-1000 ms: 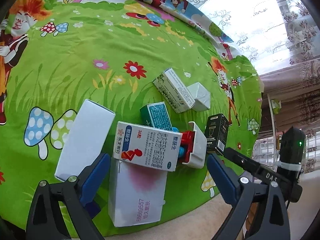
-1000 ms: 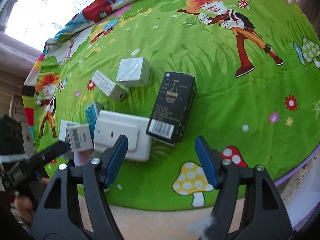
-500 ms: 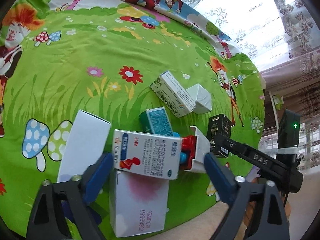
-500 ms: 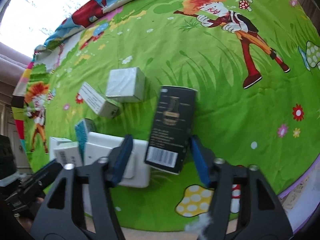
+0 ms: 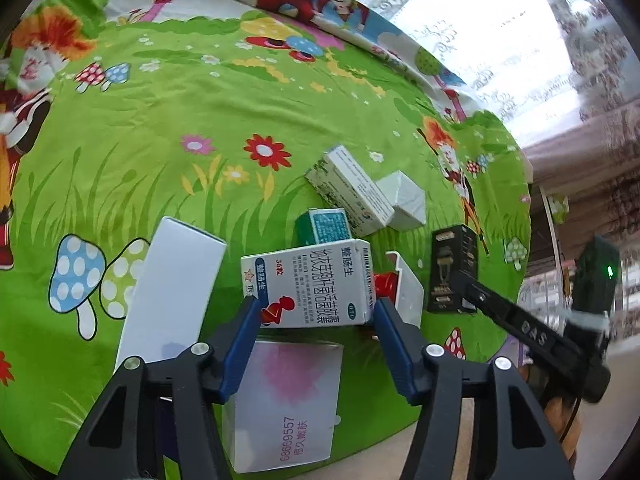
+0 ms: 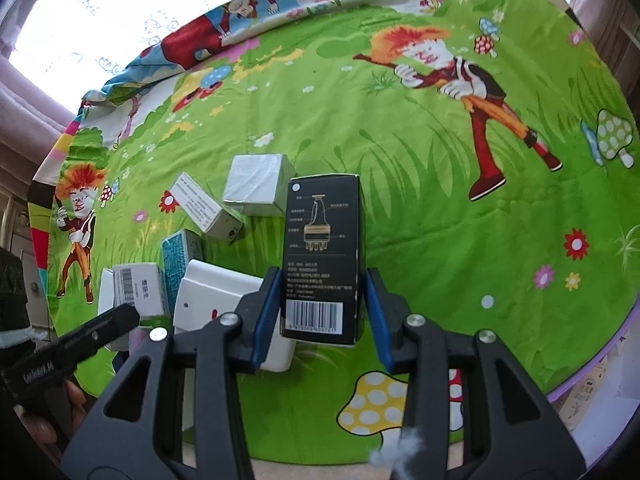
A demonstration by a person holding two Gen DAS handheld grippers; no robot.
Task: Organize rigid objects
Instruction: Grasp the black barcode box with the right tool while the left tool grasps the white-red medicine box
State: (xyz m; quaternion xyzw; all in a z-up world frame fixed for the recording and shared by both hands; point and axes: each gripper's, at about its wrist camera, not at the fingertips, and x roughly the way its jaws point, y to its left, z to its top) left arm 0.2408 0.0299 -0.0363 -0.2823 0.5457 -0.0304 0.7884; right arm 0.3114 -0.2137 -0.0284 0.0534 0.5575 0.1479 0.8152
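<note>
The left gripper is being closed around the white medicine box, and its blue pads are seen right at the box's two short ends; whether full pressure is on yet cannot be told. That box is perched on the pink-and-white carton, near the front edge of the green cartoon cloth. The right gripper is likewise being closed on the black box, which is raised off the cloth between the pads, its barcode end nearest the camera. Trouble could be caused here in two ways. The medicine box is taken by its ends, so its thin card may be buckled if it is squeezed hard. The black box is held only at its lower end, so it could be tipped forward and dropped onto the white case beside it.
</note>
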